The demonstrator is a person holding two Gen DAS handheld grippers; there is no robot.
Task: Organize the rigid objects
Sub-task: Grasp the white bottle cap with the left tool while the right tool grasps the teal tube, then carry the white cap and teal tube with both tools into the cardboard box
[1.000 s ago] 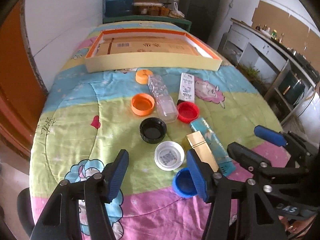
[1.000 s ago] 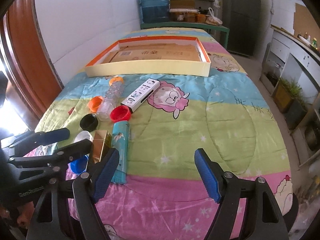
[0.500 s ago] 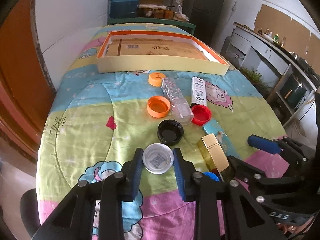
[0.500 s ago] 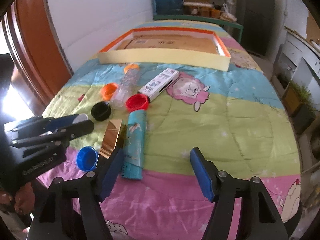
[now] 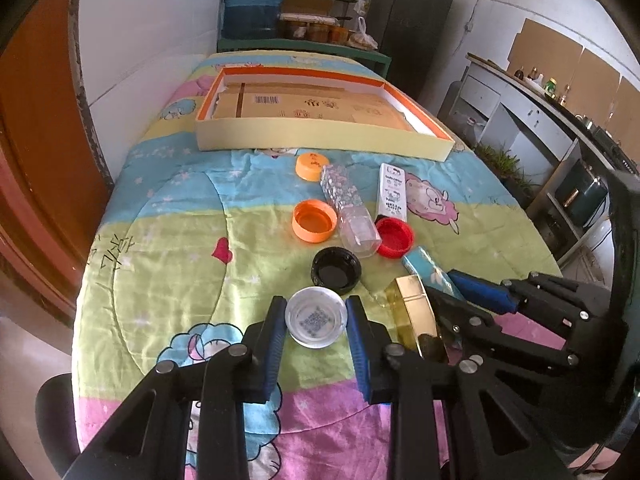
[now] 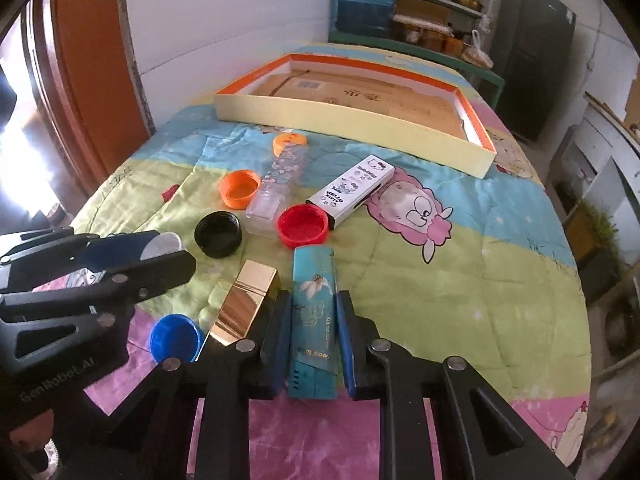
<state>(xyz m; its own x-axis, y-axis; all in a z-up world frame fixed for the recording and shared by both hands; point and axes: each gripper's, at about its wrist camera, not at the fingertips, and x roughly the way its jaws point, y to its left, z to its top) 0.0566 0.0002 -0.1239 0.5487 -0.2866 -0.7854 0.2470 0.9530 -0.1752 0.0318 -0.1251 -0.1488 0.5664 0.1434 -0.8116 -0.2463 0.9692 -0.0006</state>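
Note:
My left gripper [image 5: 316,309] is shut on a white round lid [image 5: 316,322] that rests on the colourful quilt; from the right wrist view the lid [image 6: 164,245] shows between that gripper's fingers. The jaws of my right gripper [image 6: 313,316] are closing, and their pads press both long sides of a teal box [image 6: 314,312] lying flat. In the left wrist view the right gripper [image 5: 452,292] straddles the teal box [image 5: 424,264]. A gold box [image 6: 248,300] lies just left of the teal one. A shallow yellow tray [image 5: 320,138] with an orange rim stands at the far end.
Loose on the quilt are a black lid [image 5: 336,266], a red lid [image 5: 395,237], an orange lid [image 5: 314,221], a clear bottle [image 5: 348,208], a white carton [image 5: 392,196] and a blue cap [image 6: 175,338]. A wall and an orange door run along the left.
The left jaws closed on the white lid and have held it since. The right gripper moved left over the teal box and its jaws closed onto it.

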